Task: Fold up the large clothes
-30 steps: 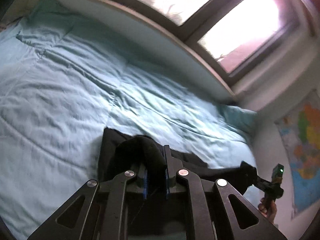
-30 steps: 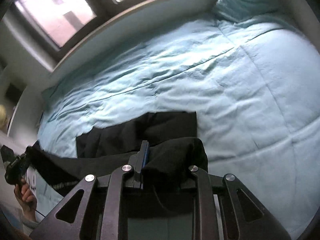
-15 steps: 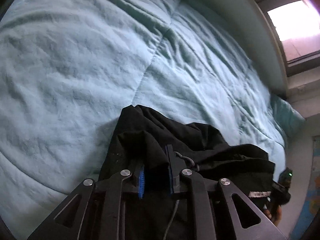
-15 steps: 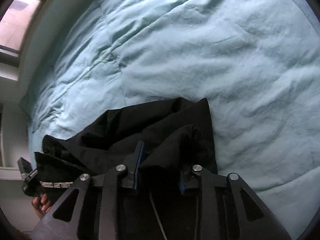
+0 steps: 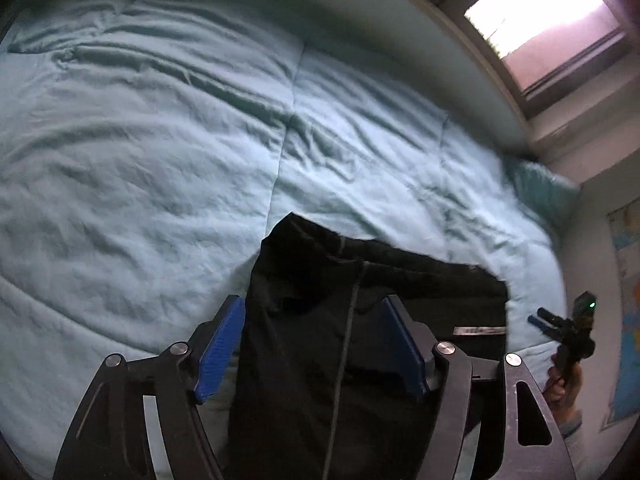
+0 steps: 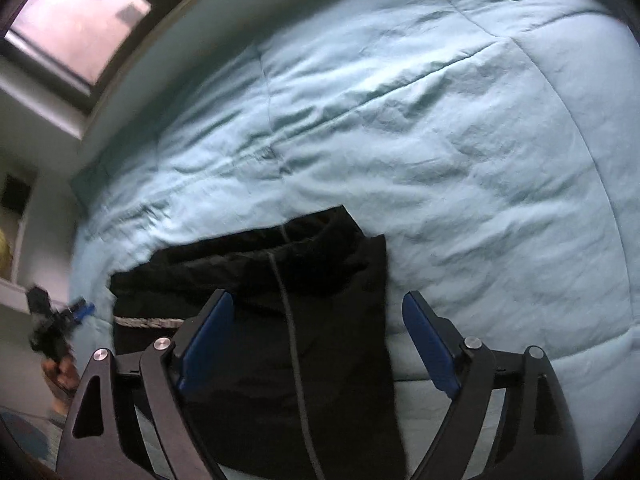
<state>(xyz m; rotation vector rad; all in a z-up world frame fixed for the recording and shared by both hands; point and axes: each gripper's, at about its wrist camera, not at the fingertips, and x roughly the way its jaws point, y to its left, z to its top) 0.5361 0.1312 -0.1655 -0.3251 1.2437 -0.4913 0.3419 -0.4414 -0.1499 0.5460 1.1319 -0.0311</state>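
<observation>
A black garment (image 5: 352,320) lies folded on the light blue bed cover (image 5: 160,160), near the bed's front edge; a grey cord runs down its middle. It also shows in the right wrist view (image 6: 288,320). My left gripper (image 5: 314,312) is open, its blue pads apart above the garment's left part. My right gripper (image 6: 318,308) is open over the garment's right edge. Neither holds anything. The right gripper also shows small at the far right of the left wrist view (image 5: 560,328), and the left gripper at the far left of the right wrist view (image 6: 60,320).
The bed cover (image 6: 440,140) spreads wide behind and beside the garment. A window (image 5: 540,28) and sill run along the bed's far side. A pillow (image 5: 540,188) sits at the far right corner. A map (image 5: 628,320) hangs on the right wall.
Both grippers were shut on the black garment and lowered it onto the bed. Now both have opened and let it go, and it lies flat.
</observation>
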